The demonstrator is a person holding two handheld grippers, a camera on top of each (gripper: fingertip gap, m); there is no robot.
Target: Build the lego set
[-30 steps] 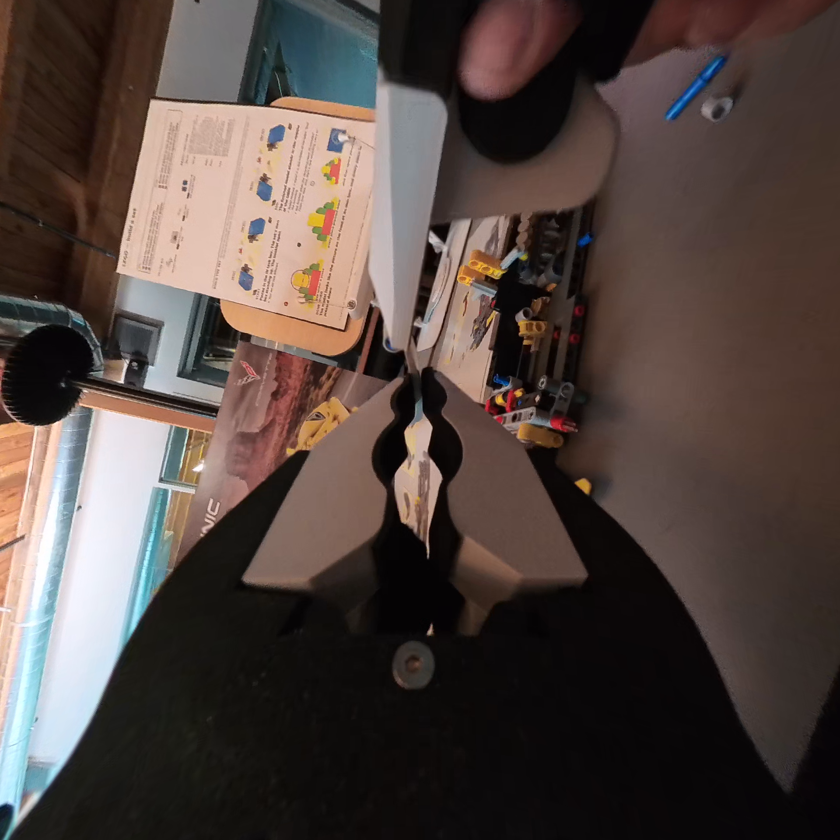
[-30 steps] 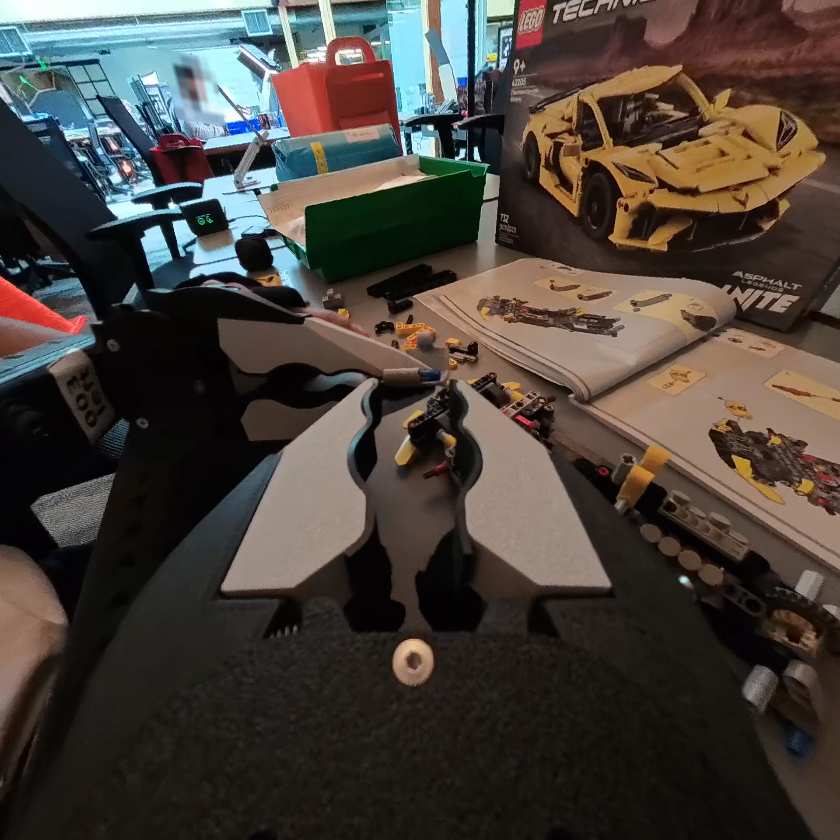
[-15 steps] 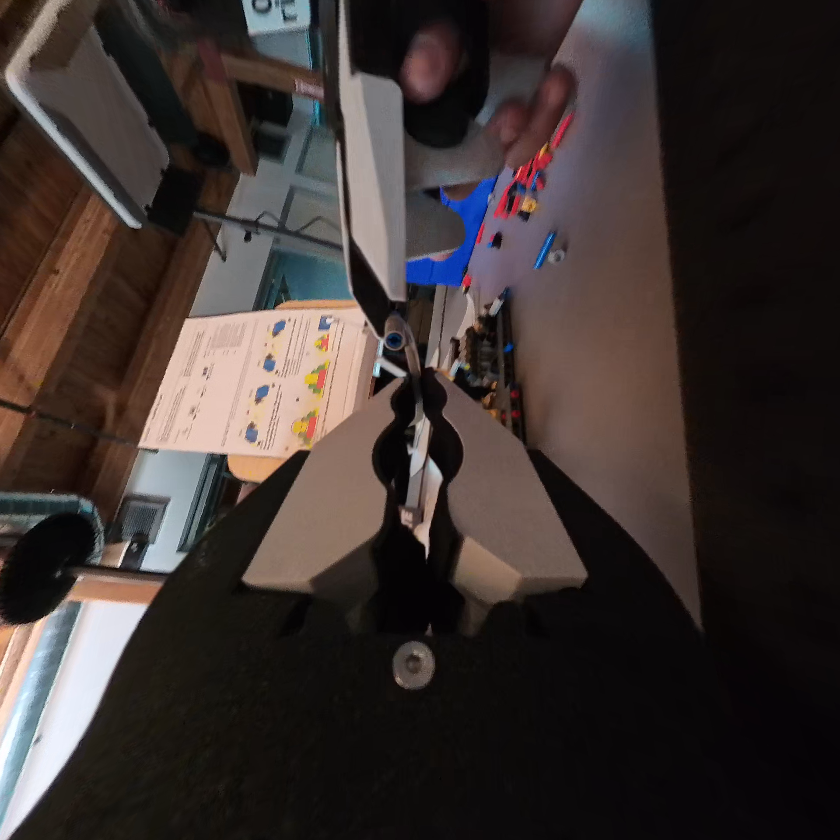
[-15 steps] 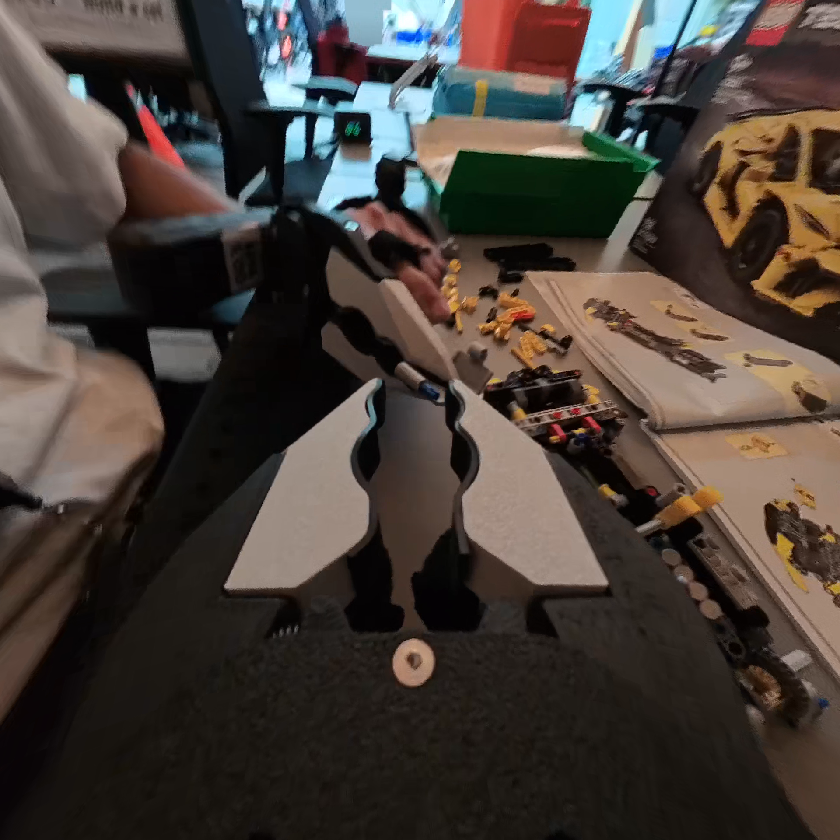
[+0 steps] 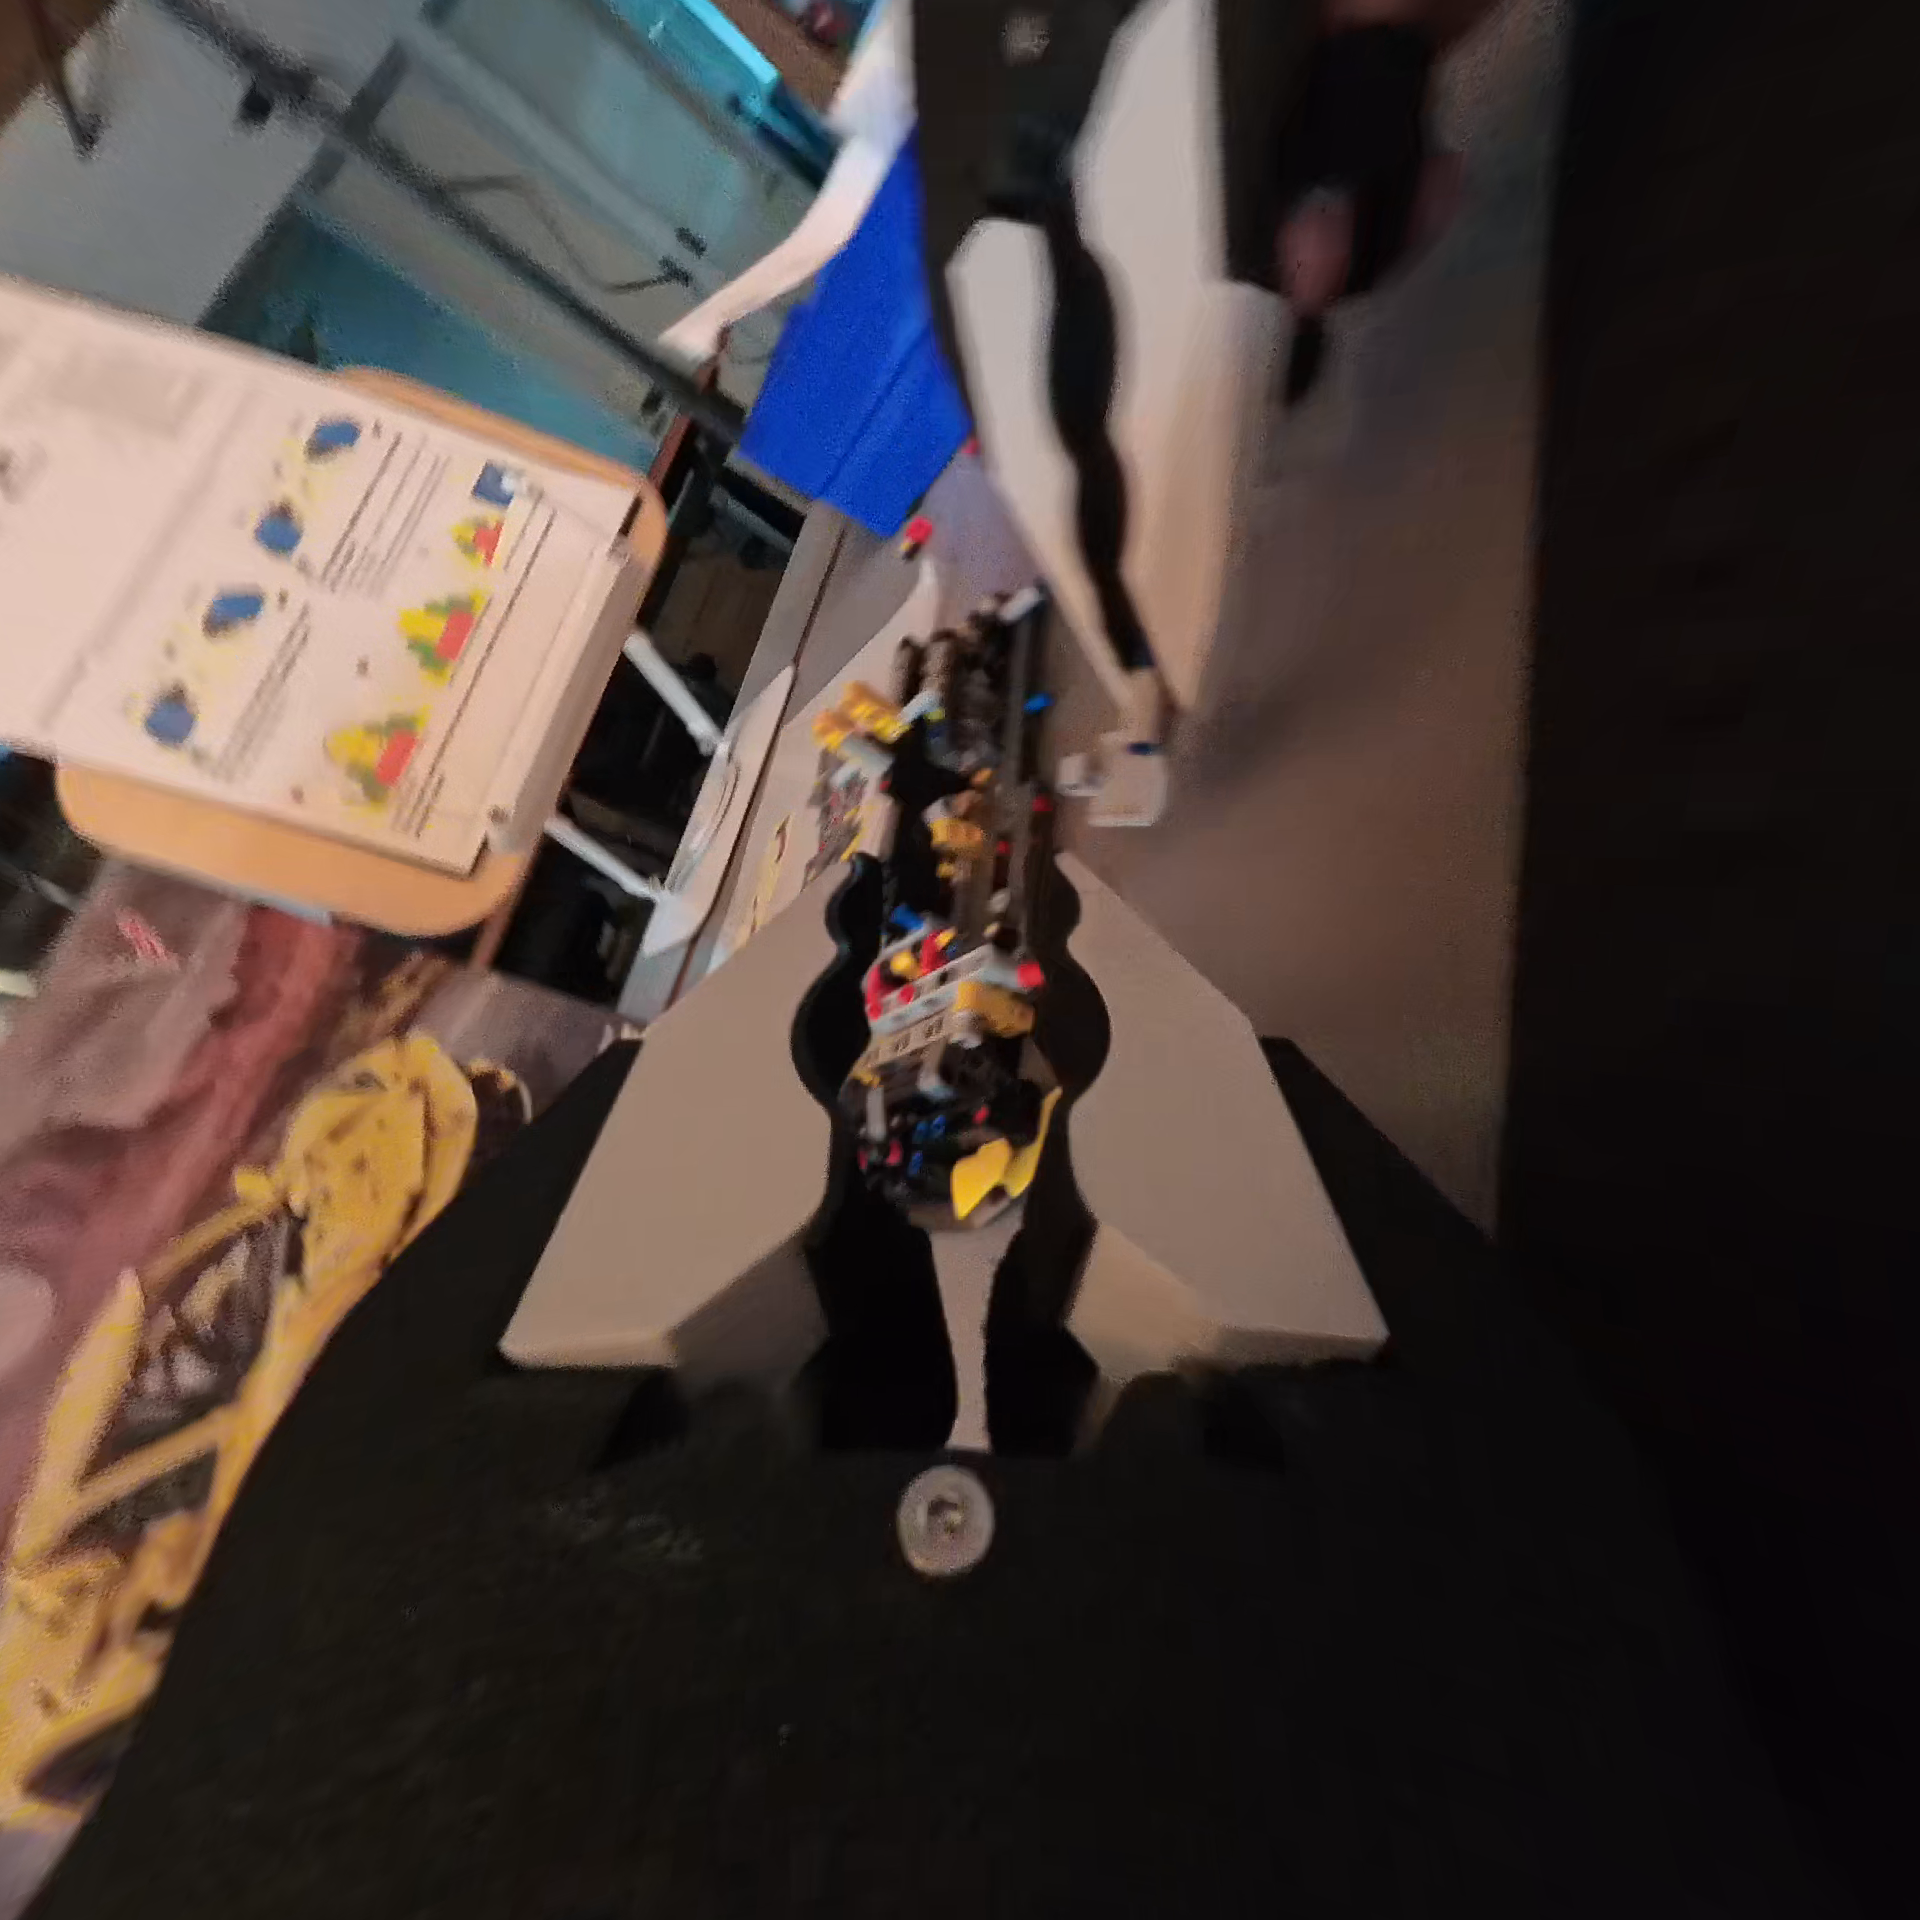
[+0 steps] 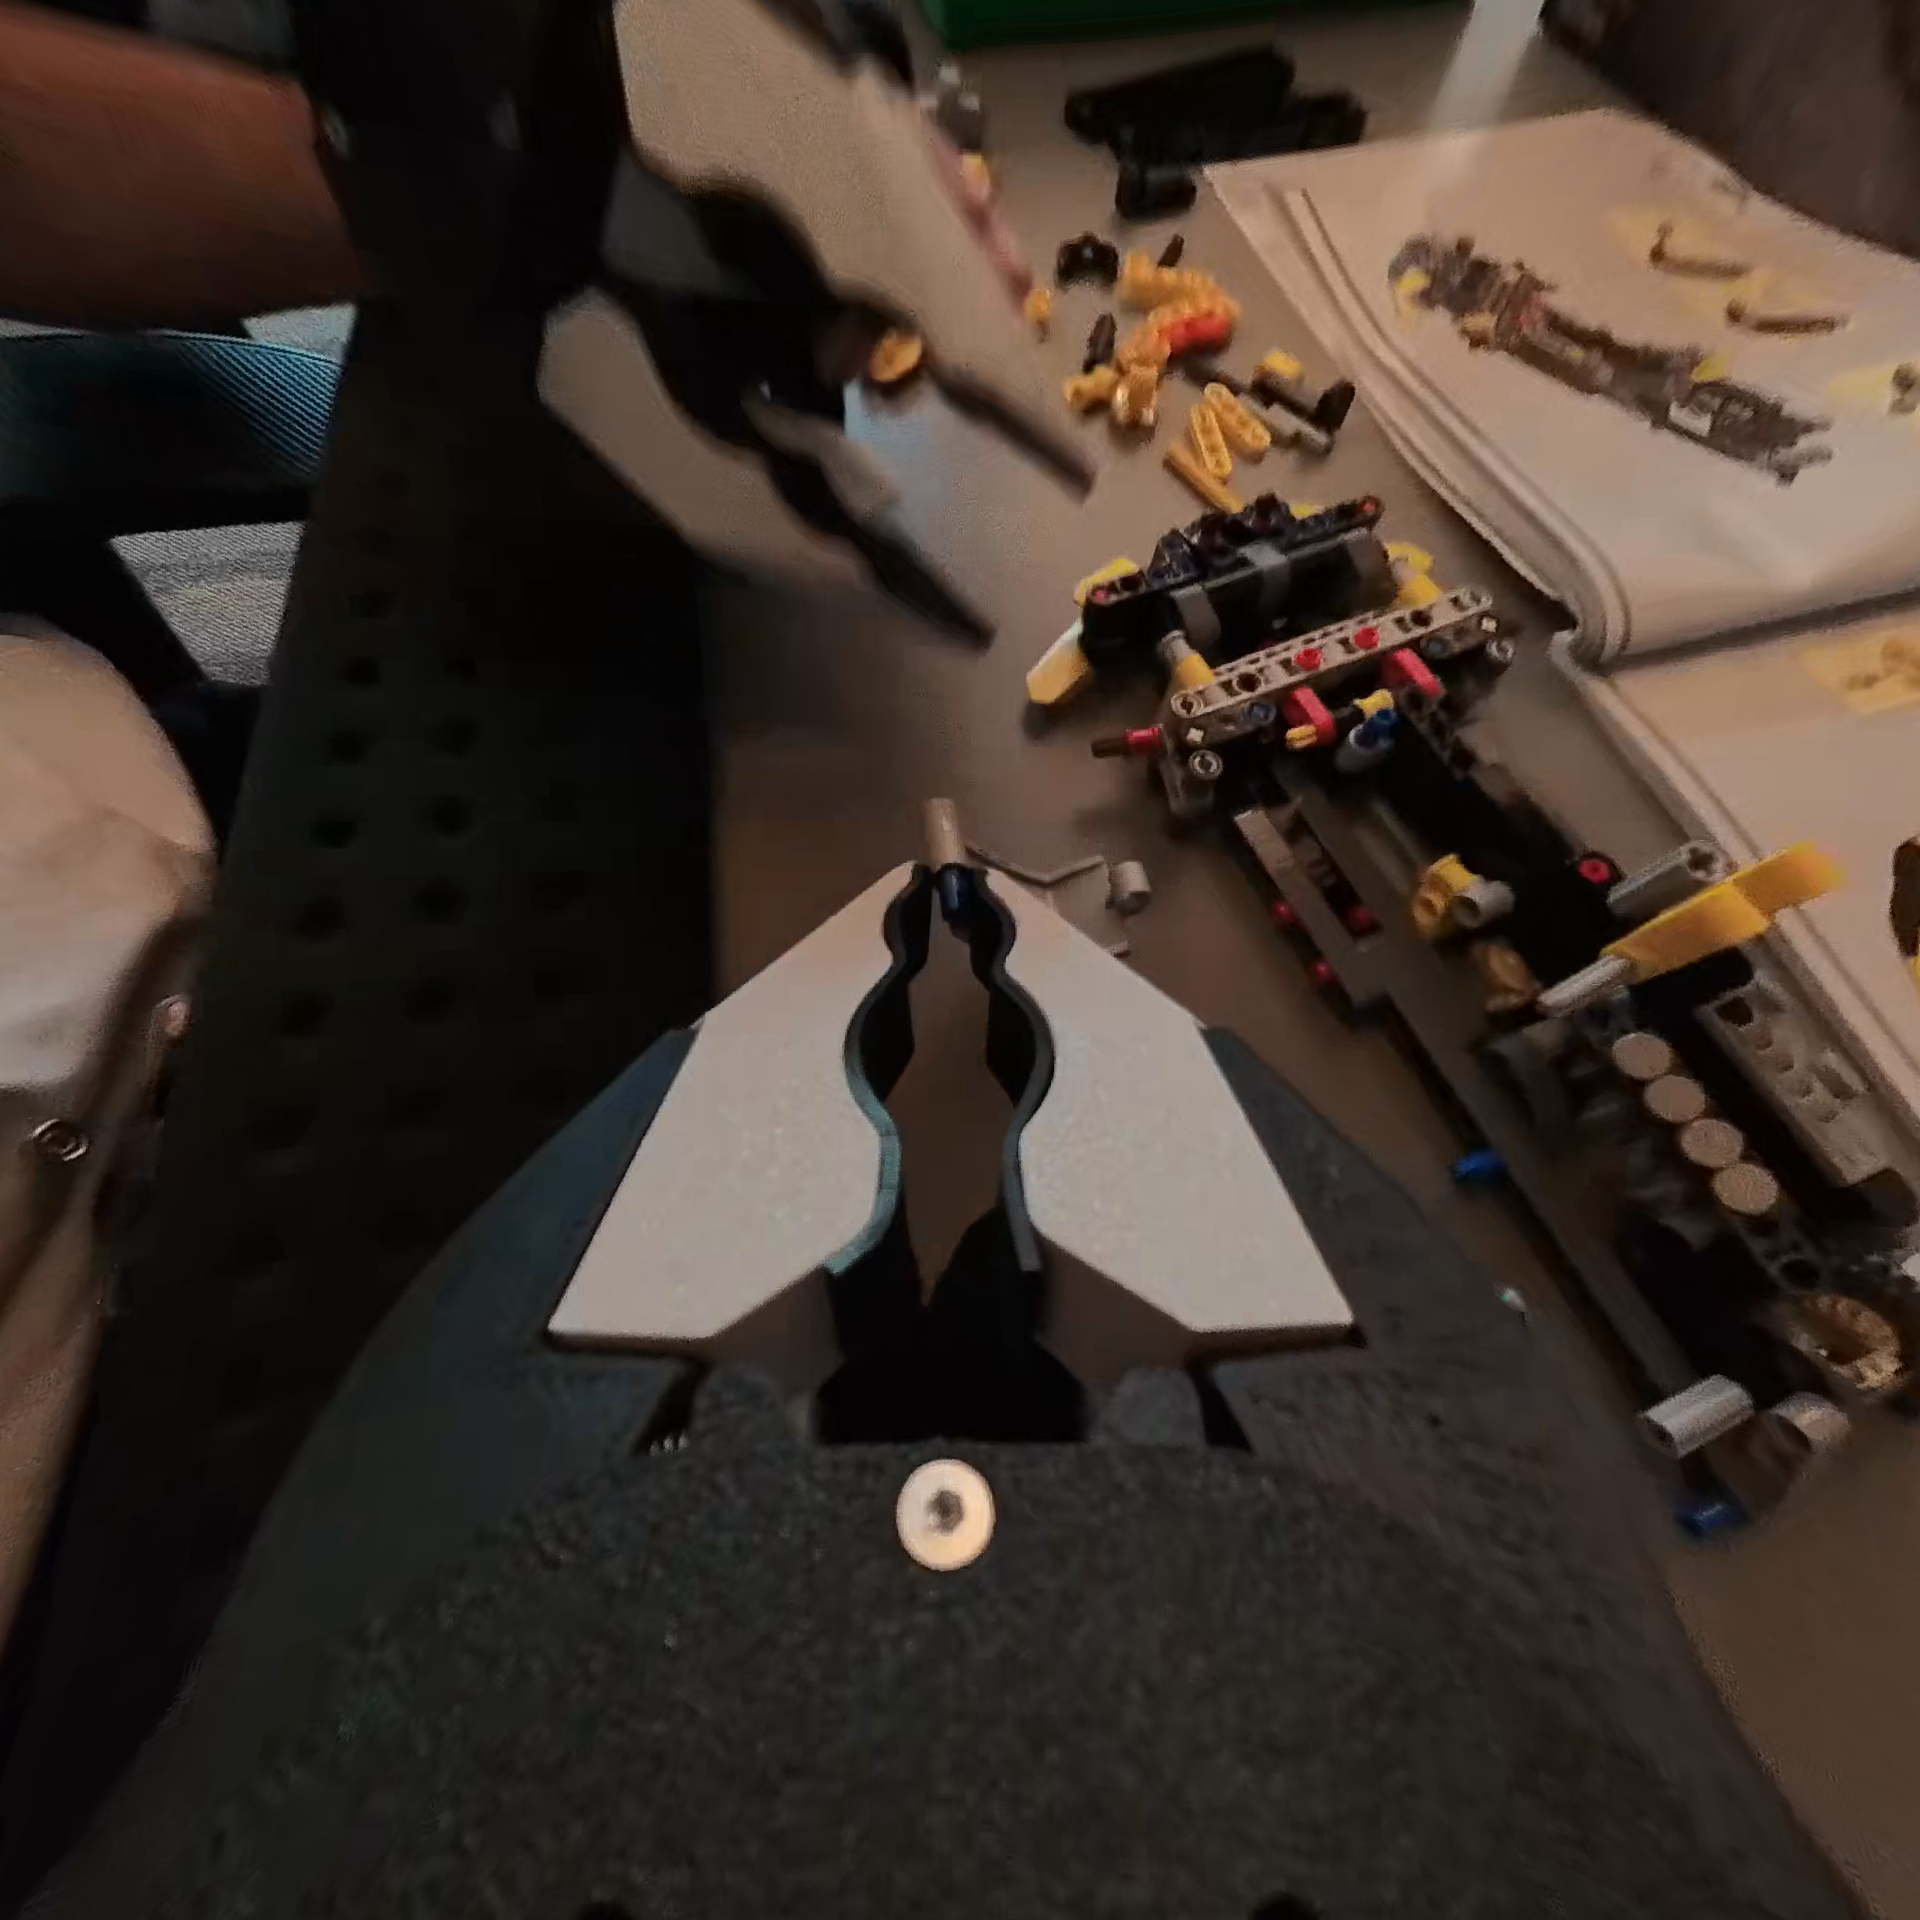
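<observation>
The lego set's long, half-built chassis (image 6: 1340,717) of grey holed beams, black frame, and red, blue and yellow pins lies flat on the grey table (image 6: 831,748). It runs alongside the near edge of the open instruction booklet (image 6: 1558,312).

My right claw (image 6: 948,878) is pinched tight on a short grey-and-blue pin (image 6: 940,831), whose grey end pokes out past the tips. The chassis sits to the right of these tips, near but apart. A small grey bush (image 6: 1130,883) lies on the table between them.

My left claw (image 5: 961,883) is turned on its side with its jaws spread and nothing in them. The chassis (image 5: 956,997) shows through the gap, farther off on the table. From the right camera this claw (image 6: 831,416) is only a blur at upper left. It hangs over loose yellow and black pieces (image 6: 1164,343), some of which it hides.

Both views are smeared. The chassis's far end runs out of frame at lower right, and I cannot make out the table's edges. Off to my left I can see the cardboard box with the yellow car picture (image 5: 260,1247), a printed sheet on a wooden board (image 5: 260,582) and a blue bin (image 5: 862,395).
</observation>
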